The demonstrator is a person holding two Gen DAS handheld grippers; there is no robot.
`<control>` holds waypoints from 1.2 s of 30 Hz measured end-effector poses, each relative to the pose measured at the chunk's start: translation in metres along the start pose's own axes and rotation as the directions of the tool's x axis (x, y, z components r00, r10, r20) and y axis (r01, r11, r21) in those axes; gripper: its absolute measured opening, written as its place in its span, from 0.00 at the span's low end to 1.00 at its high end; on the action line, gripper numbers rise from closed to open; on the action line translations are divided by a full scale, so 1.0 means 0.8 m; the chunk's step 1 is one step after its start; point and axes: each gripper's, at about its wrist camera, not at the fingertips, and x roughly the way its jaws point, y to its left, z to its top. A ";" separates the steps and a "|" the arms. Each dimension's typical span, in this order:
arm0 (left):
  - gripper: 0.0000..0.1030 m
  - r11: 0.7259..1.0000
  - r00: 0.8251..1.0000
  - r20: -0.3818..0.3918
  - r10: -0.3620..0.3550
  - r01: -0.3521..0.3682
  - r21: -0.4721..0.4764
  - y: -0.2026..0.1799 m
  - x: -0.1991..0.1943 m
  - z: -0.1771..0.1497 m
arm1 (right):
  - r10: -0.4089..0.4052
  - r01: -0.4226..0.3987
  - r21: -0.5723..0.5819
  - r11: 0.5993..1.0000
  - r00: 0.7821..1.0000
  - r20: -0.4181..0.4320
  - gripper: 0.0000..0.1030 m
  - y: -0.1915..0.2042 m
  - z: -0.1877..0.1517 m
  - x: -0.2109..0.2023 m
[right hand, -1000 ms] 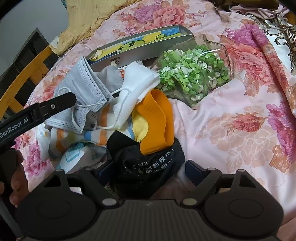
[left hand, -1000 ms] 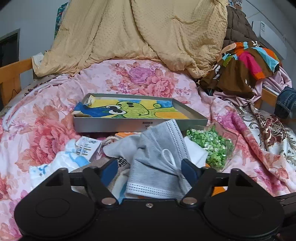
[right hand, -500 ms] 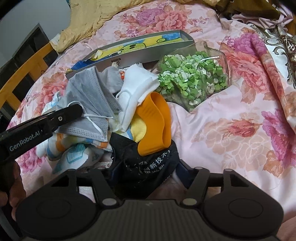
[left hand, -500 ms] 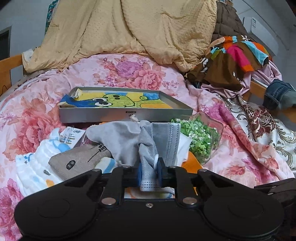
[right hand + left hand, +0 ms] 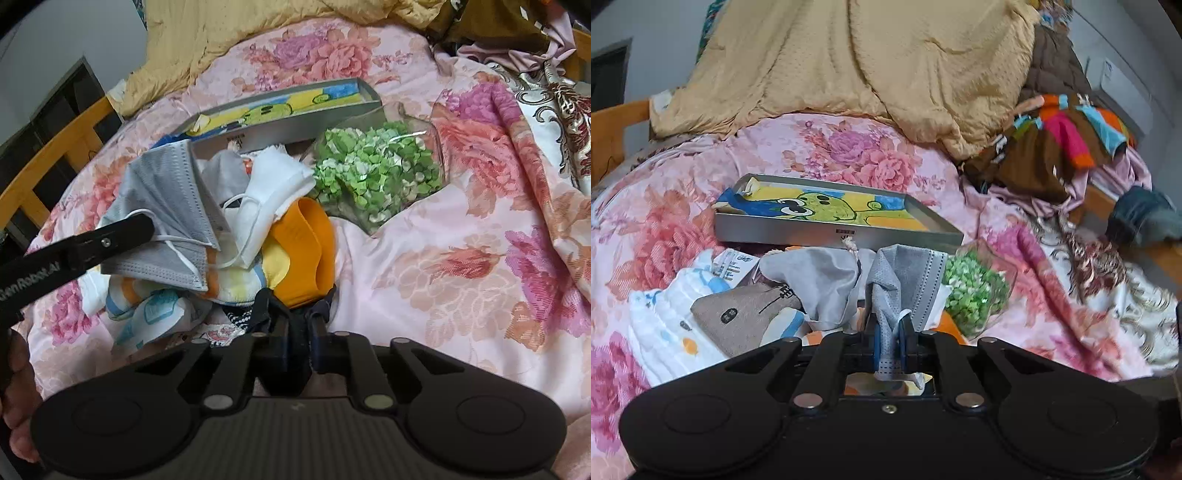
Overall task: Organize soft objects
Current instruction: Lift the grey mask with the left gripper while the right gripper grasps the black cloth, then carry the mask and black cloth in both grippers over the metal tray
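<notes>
A heap of soft items lies on the floral bedspread in front of a metal tray (image 5: 831,233). My left gripper (image 5: 888,341) has its jaws closing, and the pads pinch a fold of the grey face mask (image 5: 905,277), which hangs lifted off the heap. The right wrist view shows that same mask (image 5: 166,199) held at the left gripper's fingertip (image 5: 142,227). My right gripper (image 5: 297,339) has its jaws closing too, squeezing a black cloth (image 5: 269,306) at the heap's near edge. An orange rubbery piece (image 5: 306,251) and a white mask (image 5: 273,184) lie just beyond it.
A glass bowl of green bits (image 5: 373,170) stands right of the heap. A grey pouch (image 5: 816,280), a brown pouch (image 5: 738,317) and a white printed towel (image 5: 661,325) lie left. A yellow quilt (image 5: 886,74) and piled clothes (image 5: 1052,147) are behind. A hand (image 5: 18,387) shows at lower left.
Both grippers went from open to shut: the left on the grey mask, which it lifted a little, the right on the black cloth, now bunched between its pads.
</notes>
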 end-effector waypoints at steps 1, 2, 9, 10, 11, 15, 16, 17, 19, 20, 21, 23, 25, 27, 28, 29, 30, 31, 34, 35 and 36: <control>0.09 1.000 1.000 0.002 -0.001 0.001 -0.005 0.002 -0.003 0.001 | 0.003 -0.003 -0.003 1.000 1.000 0.005 0.09 0.000 0.000 -0.001; 0.09 1.000 1.000 0.005 0.001 -0.001 -0.006 0.002 -0.006 0.001 | 0.008 -0.007 -0.004 1.000 1.000 0.011 0.09 0.000 -0.001 -0.003; 0.09 1.000 1.000 0.023 -0.003 0.003 -0.019 0.001 -0.024 0.005 | 0.075 -0.076 0.005 0.997 0.991 0.109 0.05 -0.002 -0.003 -0.030; 0.09 1.000 1.000 0.026 -0.005 0.005 -0.022 0.001 -0.025 0.006 | 0.083 -0.084 0.002 0.996 0.988 0.131 0.05 -0.002 -0.004 -0.036; 0.09 1.000 0.999 0.031 -0.007 0.008 -0.023 0.000 -0.027 0.007 | 0.090 -0.091 -0.002 0.996 0.985 0.149 0.05 -0.002 -0.004 -0.041; 0.09 0.999 0.999 0.046 -0.020 0.021 -0.024 -0.004 -0.032 0.011 | 0.109 -0.110 -0.008 0.994 0.973 0.204 0.05 -0.002 -0.004 -0.057; 0.09 0.999 0.998 0.049 -0.024 0.025 -0.024 -0.005 -0.033 0.012 | 0.112 -0.114 -0.004 0.993 0.970 0.216 0.05 -0.003 -0.004 -0.060; 0.09 0.999 0.998 0.053 -0.026 0.027 -0.021 -0.007 -0.033 0.013 | 0.116 -0.119 0.001 0.993 0.967 0.226 0.05 -0.003 -0.003 -0.063; 0.09 0.999 0.998 0.058 -0.030 0.031 -0.017 -0.009 -0.034 0.014 | 0.116 -0.122 0.007 0.993 0.963 0.243 0.05 -0.005 0.000 -0.066; 0.09 0.999 0.998 0.059 -0.031 0.033 -0.019 -0.010 -0.035 0.015 | 0.115 -0.120 0.006 0.993 0.962 0.247 0.05 -0.006 0.000 -0.067; 0.09 0.999 0.998 0.060 -0.032 0.033 -0.022 -0.010 -0.034 0.015 | 0.116 -0.121 0.005 0.993 0.961 0.252 0.05 -0.006 0.002 -0.068; 0.09 0.999 0.998 0.061 -0.032 0.033 -0.025 -0.010 -0.034 0.017 | 0.117 -0.122 0.006 0.992 0.959 0.259 0.05 -0.006 0.004 -0.068; 0.09 0.999 0.997 0.065 -0.030 0.032 -0.026 -0.010 -0.034 0.018 | 0.122 -0.128 0.007 0.992 0.956 0.266 0.05 -0.007 0.007 -0.070; 0.09 0.999 0.997 0.072 -0.031 0.033 -0.028 -0.009 -0.034 0.021 | 0.126 -0.134 0.008 0.991 0.953 0.277 0.05 -0.008 0.011 -0.073; 0.09 0.999 0.997 0.075 -0.030 0.032 -0.027 -0.008 -0.034 0.023 | 0.130 -0.138 0.008 0.990 0.951 0.280 0.05 -0.007 0.012 -0.074; 0.09 0.999 0.996 0.082 -0.026 0.028 -0.026 -0.007 -0.034 0.024 | 0.134 -0.142 0.009 0.990 0.950 0.283 0.05 -0.007 0.015 -0.075; 0.09 0.999 0.996 0.089 -0.020 0.023 -0.026 -0.007 -0.034 0.026 | 0.139 -0.148 0.011 0.989 0.948 0.286 0.05 -0.007 0.017 -0.075; 0.09 0.999 0.996 0.093 -0.016 0.018 -0.027 -0.006 -0.034 0.028 | 0.146 -0.156 0.013 0.988 0.946 0.291 0.05 -0.008 0.020 -0.075; 0.09 1.000 0.994 0.109 0.001 0.002 -0.031 -0.004 -0.034 0.037 | 0.164 -0.177 0.015 0.984 0.938 0.306 0.05 -0.010 0.032 -0.075; 0.09 0.999 0.993 0.115 0.007 -0.003 -0.034 -0.002 -0.034 0.040 | 0.173 -0.186 0.015 0.982 0.935 0.310 0.05 -0.010 0.038 -0.075; 0.09 0.999 0.993 0.122 0.013 -0.008 -0.041 0.000 -0.033 0.045 | 0.182 -0.196 0.013 0.981 0.931 0.316 0.05 -0.010 0.045 -0.074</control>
